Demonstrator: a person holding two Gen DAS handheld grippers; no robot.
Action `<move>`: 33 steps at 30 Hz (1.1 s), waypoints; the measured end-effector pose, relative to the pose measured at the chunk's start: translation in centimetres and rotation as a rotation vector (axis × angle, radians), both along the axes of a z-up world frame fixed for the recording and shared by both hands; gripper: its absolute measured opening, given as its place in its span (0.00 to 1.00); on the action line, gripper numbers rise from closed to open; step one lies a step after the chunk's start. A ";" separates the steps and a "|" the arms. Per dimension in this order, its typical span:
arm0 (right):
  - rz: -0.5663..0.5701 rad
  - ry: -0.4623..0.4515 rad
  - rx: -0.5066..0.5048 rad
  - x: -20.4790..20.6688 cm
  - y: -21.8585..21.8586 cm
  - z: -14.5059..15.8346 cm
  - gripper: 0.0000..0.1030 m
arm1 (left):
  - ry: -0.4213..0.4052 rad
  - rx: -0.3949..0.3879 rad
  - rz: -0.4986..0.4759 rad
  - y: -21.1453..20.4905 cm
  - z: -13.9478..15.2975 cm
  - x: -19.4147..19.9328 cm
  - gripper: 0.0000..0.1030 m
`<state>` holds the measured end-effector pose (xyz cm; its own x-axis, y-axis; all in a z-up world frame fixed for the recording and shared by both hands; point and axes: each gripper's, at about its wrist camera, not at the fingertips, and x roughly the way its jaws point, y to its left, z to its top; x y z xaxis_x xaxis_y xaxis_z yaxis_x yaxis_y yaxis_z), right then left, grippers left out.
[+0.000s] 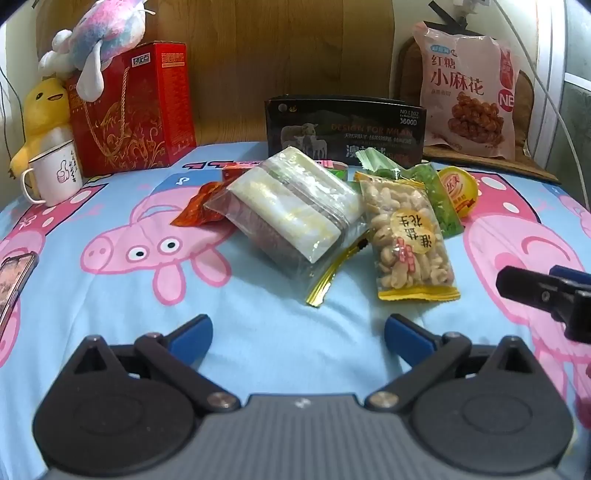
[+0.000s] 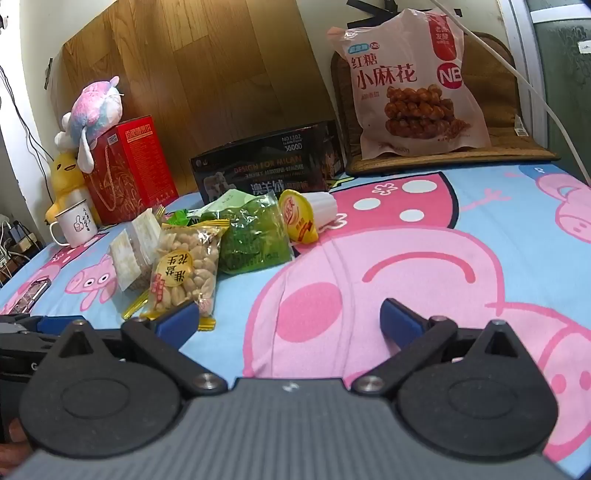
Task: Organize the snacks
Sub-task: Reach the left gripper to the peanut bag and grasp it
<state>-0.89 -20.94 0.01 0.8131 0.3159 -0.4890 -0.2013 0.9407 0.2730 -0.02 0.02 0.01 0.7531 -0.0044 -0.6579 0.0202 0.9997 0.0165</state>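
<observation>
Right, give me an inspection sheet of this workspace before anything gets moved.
Surface: cartoon-pig bedsheet, soft, lightly wrinkled.
Job's things: peanut packet, clear zip bag, green packet, yellow-lidded jelly cup and red packet piled mid-bed; big pink twist-snack bag propped at the back.
Clutter: black box, red gift box, plush toys, mug, phone.
Grippers: left gripper and right gripper both open, empty, short of the pile.
Cables: white cable at right.
Surroundings: wooden board against wall.
</observation>
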 end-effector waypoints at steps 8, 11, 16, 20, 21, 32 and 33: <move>0.000 0.001 -0.005 0.0 0.0 0.0 1.00 | 0.015 -0.008 -0.018 0.3 0.1 -0.9 1.00; 0.000 0.001 -0.005 0.0 0.0 0.0 1.00 | 0.056 -0.006 -0.041 0.7 0.0 -0.4 1.00; 0.000 0.001 -0.005 0.0 0.0 0.0 1.00 | 0.018 0.088 0.069 2.5 1.0 -2.1 1.00; 0.000 0.000 -0.003 0.0 0.0 0.0 1.00 | -0.010 0.155 0.176 5.0 2.0 -2.5 1.00; 0.000 0.000 -0.002 0.0 0.0 0.0 1.00 | -0.009 0.161 0.201 5.8 2.1 -2.5 1.00; 0.000 -0.001 0.008 0.0 -0.2 -0.1 1.00 | 0.023 0.196 0.345 9.9 1.8 -2.5 1.00; 0.000 -0.001 0.009 0.1 -0.2 -0.1 1.00 | 0.024 0.194 0.345 9.8 1.8 -2.4 1.00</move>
<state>-0.84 -21.17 -0.10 0.8138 0.3199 -0.4851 -0.2014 0.9384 0.2808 -2.46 9.82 1.77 0.6732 0.3722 -0.6390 -0.3136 0.9262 0.2091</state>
